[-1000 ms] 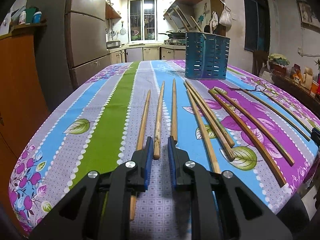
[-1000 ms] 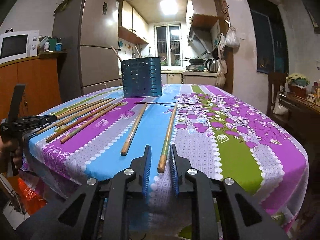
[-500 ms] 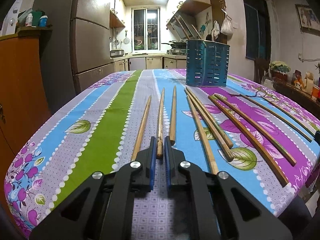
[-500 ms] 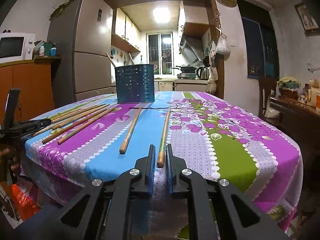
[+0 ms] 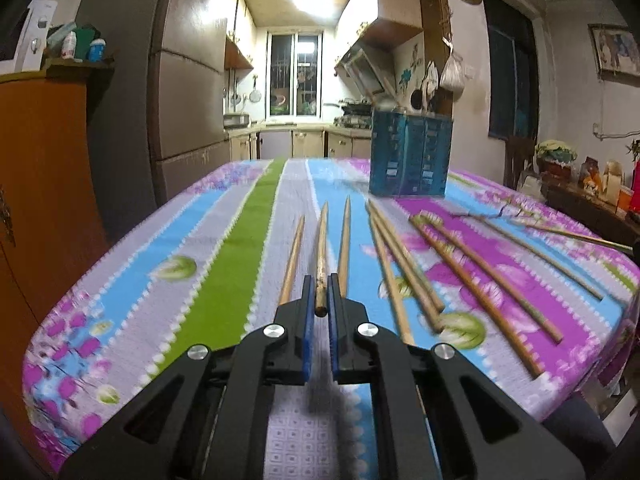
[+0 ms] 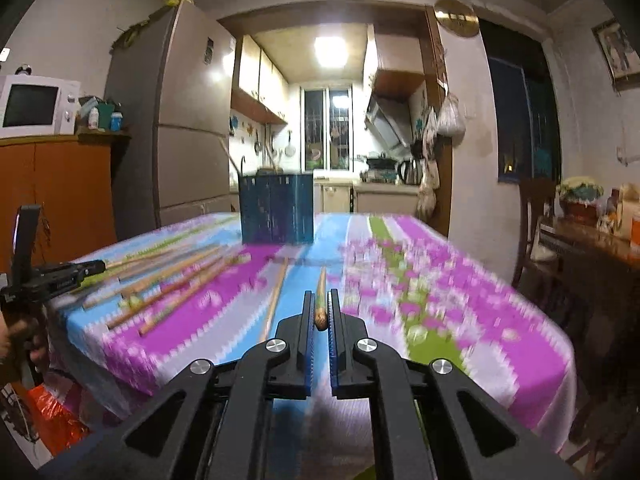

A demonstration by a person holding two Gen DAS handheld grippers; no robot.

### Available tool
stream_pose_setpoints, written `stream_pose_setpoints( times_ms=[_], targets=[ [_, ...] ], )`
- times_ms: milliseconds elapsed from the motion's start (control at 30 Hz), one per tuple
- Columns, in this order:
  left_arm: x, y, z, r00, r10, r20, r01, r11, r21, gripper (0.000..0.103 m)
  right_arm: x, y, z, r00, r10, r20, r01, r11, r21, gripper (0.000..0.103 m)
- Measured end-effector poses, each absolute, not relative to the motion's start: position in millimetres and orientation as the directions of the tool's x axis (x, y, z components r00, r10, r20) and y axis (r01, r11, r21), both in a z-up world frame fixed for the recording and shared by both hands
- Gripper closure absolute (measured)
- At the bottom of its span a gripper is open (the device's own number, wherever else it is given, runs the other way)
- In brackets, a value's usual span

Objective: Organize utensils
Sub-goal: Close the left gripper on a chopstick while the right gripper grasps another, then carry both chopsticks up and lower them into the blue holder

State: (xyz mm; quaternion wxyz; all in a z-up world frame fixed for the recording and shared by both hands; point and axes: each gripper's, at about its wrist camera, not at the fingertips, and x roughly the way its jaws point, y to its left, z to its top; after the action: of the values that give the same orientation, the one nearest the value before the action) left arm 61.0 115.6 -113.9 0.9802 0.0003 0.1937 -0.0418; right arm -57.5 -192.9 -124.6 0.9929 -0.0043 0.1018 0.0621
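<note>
My left gripper [image 5: 320,294] is shut on the near end of a wooden chopstick [image 5: 321,252], which points away over the flowered tablecloth [image 5: 224,264]. Two more chopsticks [image 5: 294,258] lie on either side of it, and several others [image 5: 460,268] are spread to the right. My right gripper [image 6: 319,308] is shut on the near end of another chopstick [image 6: 321,284], lifted off the cloth. One chopstick [image 6: 276,296] lies just left of it. The blue slotted utensil holder [image 5: 410,152] [image 6: 276,208] stands at the far side of the table.
In the right wrist view the other gripper and a hand [image 6: 24,280] show at the left table edge. A fridge [image 6: 176,120], an orange cabinet [image 6: 52,184] with a microwave [image 6: 36,104], and a dark side table [image 6: 592,256] surround the table.
Both grippers closed onto the chopstick ends that lay between their jaws and rose slightly. The views tilted up, showing more of the kitchen and less of the table.
</note>
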Motion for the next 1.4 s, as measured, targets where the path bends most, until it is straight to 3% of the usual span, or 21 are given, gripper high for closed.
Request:
stream_pose_setpoints(
  times_ms=[367,700,1400],
  targets=[
    [59.2,104.8,-28.3,0.967,-0.135,-0.216,0.148,0.988,0.042,0.098,-50.8,-195.5,-45.4,0.978,0.183,-0.098,-0.189,0.98,-0.054,0.096],
    [104.0,75.4,32.0,0.97,-0.193,-0.15,0.208,0.974,0.095,0.098,19.2,-198.4,14.6,0.958,0.262,-0.119,-0.268,0.962,-0.045,0.096],
    [158.9,48.1,111.6,0.928,-0.223,-0.297,0.266,0.957,0.113,0.098,115.8,-199.0,90.9,0.94,0.315,-0.13,-0.316,0.949,0.018,0.096]
  ],
)
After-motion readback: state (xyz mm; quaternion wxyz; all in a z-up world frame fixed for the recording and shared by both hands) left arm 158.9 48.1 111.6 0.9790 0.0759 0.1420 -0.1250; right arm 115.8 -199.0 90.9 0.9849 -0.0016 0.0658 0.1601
